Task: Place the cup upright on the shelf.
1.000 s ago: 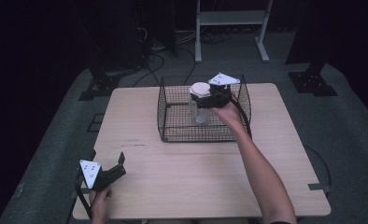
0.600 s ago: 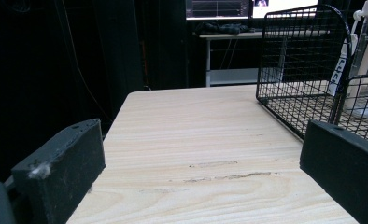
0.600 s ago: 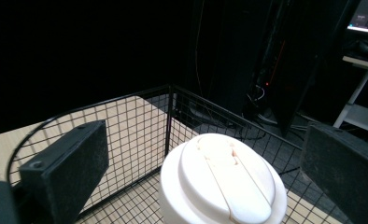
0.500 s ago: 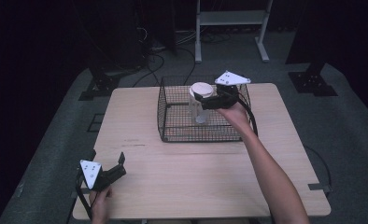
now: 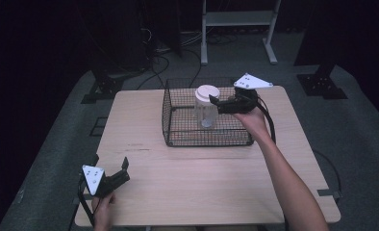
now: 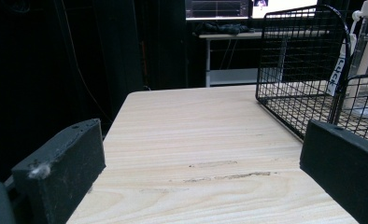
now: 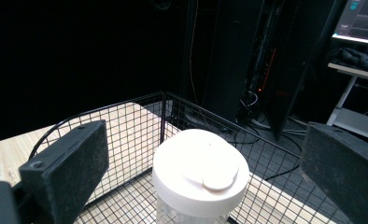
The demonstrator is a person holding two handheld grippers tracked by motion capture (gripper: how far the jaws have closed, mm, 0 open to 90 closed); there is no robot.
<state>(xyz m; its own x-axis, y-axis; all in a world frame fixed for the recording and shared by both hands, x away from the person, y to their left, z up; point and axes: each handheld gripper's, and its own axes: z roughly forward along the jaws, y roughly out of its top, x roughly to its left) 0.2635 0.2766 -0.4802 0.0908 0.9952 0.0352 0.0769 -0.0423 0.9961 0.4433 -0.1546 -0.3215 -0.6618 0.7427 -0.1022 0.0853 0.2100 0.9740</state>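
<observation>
A clear jar with a white lid [image 5: 206, 94] stands upright inside a black wire basket [image 5: 167, 120] at the back middle of the wooden table [image 5: 202, 192]. My right gripper [image 5: 216, 104] hovers just right of the jar at lid height, open. In the right gripper view the white lid [image 7: 198, 170] sits between and ahead of the wide-spread jaws of the right gripper [image 7: 201, 144], touching neither. My left gripper [image 5: 111, 161] rests low at the table's front left corner, open and holding nothing. The left gripper [image 6: 196, 163] looks across bare wood toward the basket [image 6: 303, 51].
The basket's wire walls [image 7: 126, 121] rise around the jar on all sides. A white-framed stand [image 5: 238, 19] and cables lie on the floor behind the table. Dark equipment stands surround the table.
My right gripper has drawn back to the right, away from the jar, which stays standing in the basket. The left gripper has not moved.
</observation>
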